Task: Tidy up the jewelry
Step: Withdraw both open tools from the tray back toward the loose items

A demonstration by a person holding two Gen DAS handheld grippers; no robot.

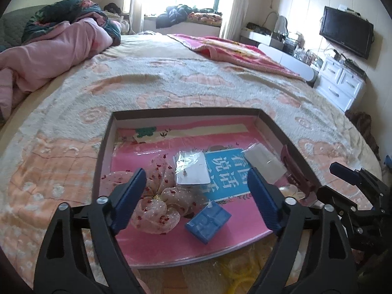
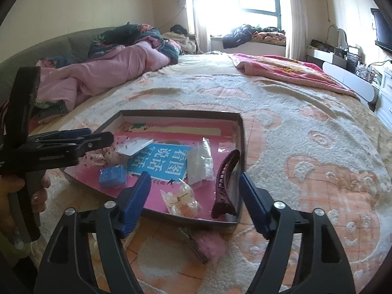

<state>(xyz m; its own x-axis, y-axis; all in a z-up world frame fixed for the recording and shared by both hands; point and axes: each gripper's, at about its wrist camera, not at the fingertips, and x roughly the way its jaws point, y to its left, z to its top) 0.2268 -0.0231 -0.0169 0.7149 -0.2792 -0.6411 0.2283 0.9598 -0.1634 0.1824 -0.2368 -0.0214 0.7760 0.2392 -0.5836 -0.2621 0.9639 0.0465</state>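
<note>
A shallow dark box (image 1: 107,132) (image 2: 241,132) with a pink printed bottom lies on the bed. In it are a sheer dotted scrunchie (image 1: 159,208), a small blue gift box (image 1: 208,223) (image 2: 112,176), a white earring card in plastic (image 1: 192,169), a clear bag (image 2: 201,164), a bag of pale beads (image 2: 182,199) and a maroon hair claw (image 2: 224,183). My left gripper (image 1: 196,198) is open above the scrunchie and blue box. My right gripper (image 2: 194,201) is open over the box's near edge, above the bead bag. A pink fuzzy clip (image 2: 203,242) lies outside the box.
The bed has a cream and orange towel cover (image 2: 306,147). A pink quilt (image 1: 49,49) is piled at the far left, a red blanket (image 1: 235,51) at the far right. Yellow rings (image 1: 235,276) lie near the box's front edge. White drawers (image 1: 340,80) stand beyond the bed.
</note>
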